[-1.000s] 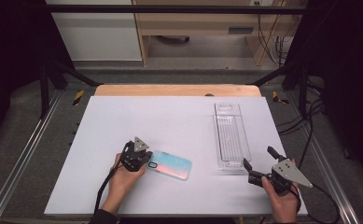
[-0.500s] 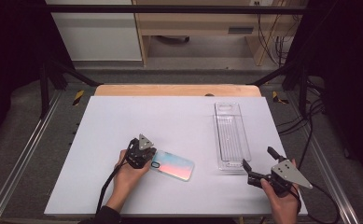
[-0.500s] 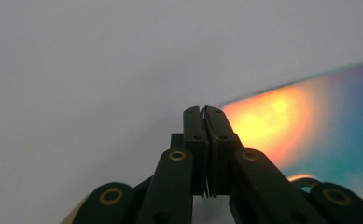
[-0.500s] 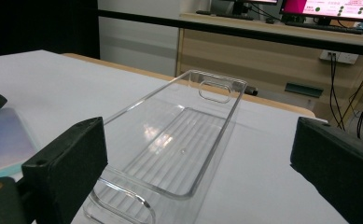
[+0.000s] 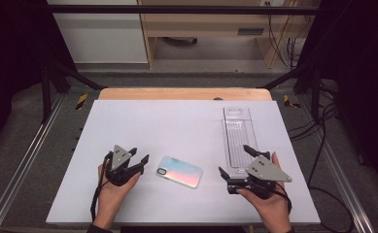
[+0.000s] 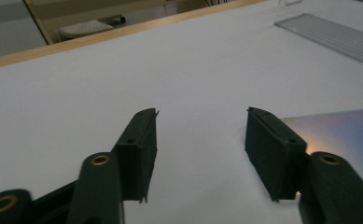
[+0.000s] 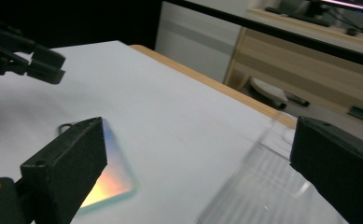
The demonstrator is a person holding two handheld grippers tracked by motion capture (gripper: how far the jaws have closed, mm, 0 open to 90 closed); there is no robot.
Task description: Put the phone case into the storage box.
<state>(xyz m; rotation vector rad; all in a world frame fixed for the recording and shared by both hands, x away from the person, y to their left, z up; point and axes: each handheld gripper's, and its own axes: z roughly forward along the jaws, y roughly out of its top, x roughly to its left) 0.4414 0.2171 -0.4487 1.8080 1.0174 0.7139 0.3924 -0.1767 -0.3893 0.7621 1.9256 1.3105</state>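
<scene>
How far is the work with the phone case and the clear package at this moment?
Done: the phone case lies flat on the white table, apart from the clear package. In hand: nothing. The left gripper has just been opening its jaws, with nothing between them; the right gripper is open at the near end of the package. Left: the case is not yet in the package.

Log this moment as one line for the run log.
left gripper: open, jaws just opening, nothing between | right gripper: open, empty | iridescent phone case: flat on white table | clear plastic tray: beside right gripper
</scene>
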